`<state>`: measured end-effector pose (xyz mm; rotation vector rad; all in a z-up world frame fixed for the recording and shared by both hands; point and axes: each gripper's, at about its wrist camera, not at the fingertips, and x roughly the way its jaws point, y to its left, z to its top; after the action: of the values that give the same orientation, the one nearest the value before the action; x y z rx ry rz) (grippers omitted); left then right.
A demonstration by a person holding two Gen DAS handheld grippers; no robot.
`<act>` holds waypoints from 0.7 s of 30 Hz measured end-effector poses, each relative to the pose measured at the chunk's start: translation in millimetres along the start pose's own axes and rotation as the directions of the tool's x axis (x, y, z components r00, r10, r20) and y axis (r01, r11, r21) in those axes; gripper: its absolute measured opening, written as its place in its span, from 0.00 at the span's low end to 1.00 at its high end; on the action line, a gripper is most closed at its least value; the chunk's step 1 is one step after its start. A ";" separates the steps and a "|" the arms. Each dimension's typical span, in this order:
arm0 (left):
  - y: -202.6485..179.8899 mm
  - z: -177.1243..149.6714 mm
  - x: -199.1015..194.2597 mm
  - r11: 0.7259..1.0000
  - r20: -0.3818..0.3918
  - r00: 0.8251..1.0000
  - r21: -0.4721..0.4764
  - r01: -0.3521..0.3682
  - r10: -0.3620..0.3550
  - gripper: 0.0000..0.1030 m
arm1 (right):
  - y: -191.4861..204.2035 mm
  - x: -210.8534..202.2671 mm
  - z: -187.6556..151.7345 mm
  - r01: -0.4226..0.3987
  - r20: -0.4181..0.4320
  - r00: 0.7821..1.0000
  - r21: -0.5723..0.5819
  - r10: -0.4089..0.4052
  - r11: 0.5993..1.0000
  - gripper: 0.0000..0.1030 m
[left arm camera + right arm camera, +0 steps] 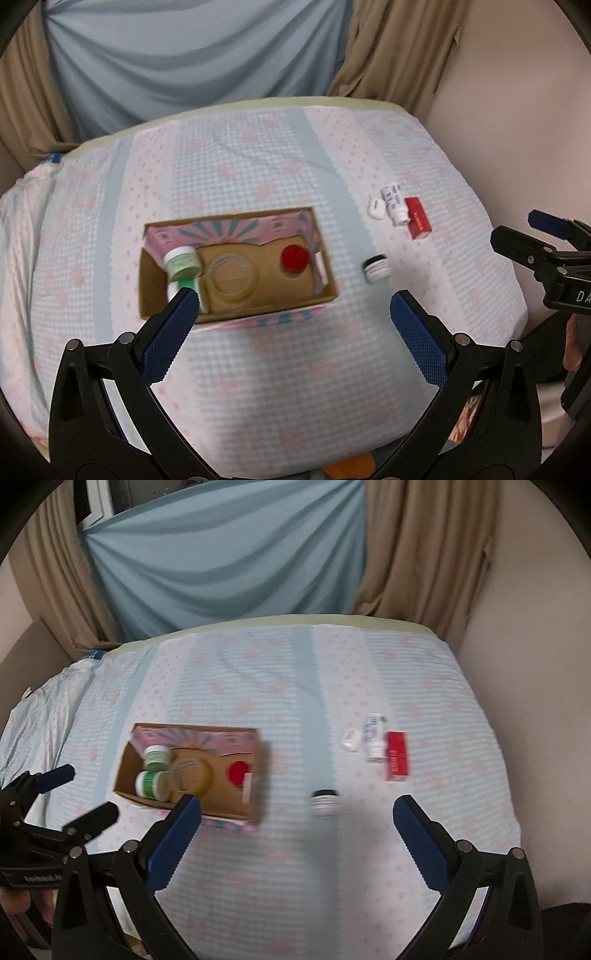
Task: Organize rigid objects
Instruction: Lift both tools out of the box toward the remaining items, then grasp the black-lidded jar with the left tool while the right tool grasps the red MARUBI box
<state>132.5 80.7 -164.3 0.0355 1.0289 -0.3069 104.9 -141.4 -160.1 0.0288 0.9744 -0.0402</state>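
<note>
An open cardboard box (236, 310) (255, 775) sits on the bed. It holds two green-and-white jars (183, 262) (157, 757), a clear round container (231, 277) (190, 775) and a red-capped item (294, 257) (238, 771). Right of the box, on the sheet, lie a small black-and-white jar (376, 268) (325, 800), a white bottle (394, 202) (375, 736), a small white piece (376, 207) (351, 740) and a red box (417, 218) (397, 755). My left gripper (293, 317) is open and empty, just in front of the box. My right gripper (297, 823) is open and empty, just short of the small jar.
The bed's patterned sheet (258, 166) (258, 672) ends at a beige wall (517, 110) on the right. Curtains (229, 561) hang behind the bed. The right gripper shows at the right edge of the left wrist view (546, 240); the left gripper shows at the left edge of the right wrist view (55, 801).
</note>
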 end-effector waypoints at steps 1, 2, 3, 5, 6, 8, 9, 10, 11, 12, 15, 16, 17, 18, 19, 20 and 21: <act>-10.7 0.8 -0.5 1.000 0.004 1.000 -0.015 -0.004 0.004 1.00 | -15.5 -0.8 0.4 -0.003 0.004 1.000 0.002 0.003 1.000 1.00; -21.4 1.6 0.5 0.999 0.005 1.000 -0.034 -0.010 0.010 1.00 | -29.3 -0.8 1.1 -0.006 0.007 1.000 0.000 0.006 1.000 1.00; -31.0 2.0 1.9 0.998 0.002 1.000 -0.056 -0.017 0.017 1.00 | -40.7 -0.4 1.8 -0.006 0.006 1.000 -0.004 0.006 1.000 1.00; -51.3 0.9 5.9 0.994 -0.005 1.000 -0.105 -0.025 0.025 1.00 | -65.7 2.7 4.2 -0.010 -0.003 1.000 -0.018 0.010 1.000 1.00; -61.5 0.2 9.3 0.992 -0.010 1.000 -0.123 -0.028 0.027 1.00 | -79.2 5.0 5.7 -0.017 -0.004 1.000 -0.024 0.017 1.000 1.00; -81.6 -0.5 19.8 0.987 -0.019 0.999 -0.157 -0.045 0.042 1.00 | -103.8 10.9 9.3 -0.038 -0.007 0.999 -0.034 0.038 0.999 1.00; -87.4 -1.3 24.1 0.984 -0.022 0.999 -0.170 -0.049 0.046 1.00 | -113.3 14.3 11.2 -0.049 -0.009 0.999 -0.043 0.049 0.998 1.00; -99.3 -1.5 32.3 0.979 -0.028 0.998 -0.197 -0.053 0.049 1.00 | -123.4 18.9 13.5 -0.058 -0.012 0.998 -0.057 0.057 0.997 1.00; -106.2 -2.2 37.7 0.975 -0.032 0.998 -0.215 -0.053 0.047 1.00 | -130.7 23.0 15.7 -0.061 -0.017 0.998 -0.072 0.060 0.996 1.00; -115.8 -2.3 45.8 0.970 -0.041 0.998 -0.238 -0.052 0.043 1.00 | -139.7 29.2 18.4 -0.063 -0.027 0.998 -0.091 0.061 0.994 1.00; -137.6 -3.1 67.6 0.958 -0.069 0.997 -0.281 -0.050 0.031 1.00 | -166.5 48.3 27.3 -0.081 -0.058 0.995 -0.106 0.075 0.991 1.00; -143.6 -2.9 75.9 0.956 -0.081 0.996 -0.289 -0.051 0.029 1.00 | -174.5 55.3 30.4 -0.090 -0.068 0.994 -0.099 0.084 0.991 1.00; -149.0 -3.1 82.9 0.954 -0.090 0.996 -0.295 -0.054 0.028 1.00 | -182.6 63.6 33.5 -0.099 -0.080 0.993 -0.088 0.092 0.991 1.00; -154.6 -3.1 93.0 0.952 -0.105 0.994 -0.301 -0.058 0.028 1.00 | -189.0 70.1 34.3 -0.104 -0.090 0.991 -0.080 0.097 0.991 1.00; -158.1 -3.2 102.0 0.949 -0.119 0.993 -0.308 -0.063 0.027 1.00 | -195.2 78.9 35.5 -0.105 -0.104 0.990 -0.072 0.098 0.992 1.00; -160.3 -3.5 111.4 0.947 -0.131 0.991 -0.316 -0.064 0.023 1.00 | -201.0 89.0 36.4 -0.105 -0.119 0.988 -0.064 0.097 0.992 1.00; -161.8 -4.4 121.0 0.944 -0.140 0.990 -0.325 -0.064 0.019 1.00 | -205.4 98.2 37.2 -0.104 -0.134 0.986 -0.057 0.096 0.993 1.00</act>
<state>143.2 -101.7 -250.5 -0.2267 1.2024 -0.0912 181.1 -350.2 -221.7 0.0222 1.1037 0.0862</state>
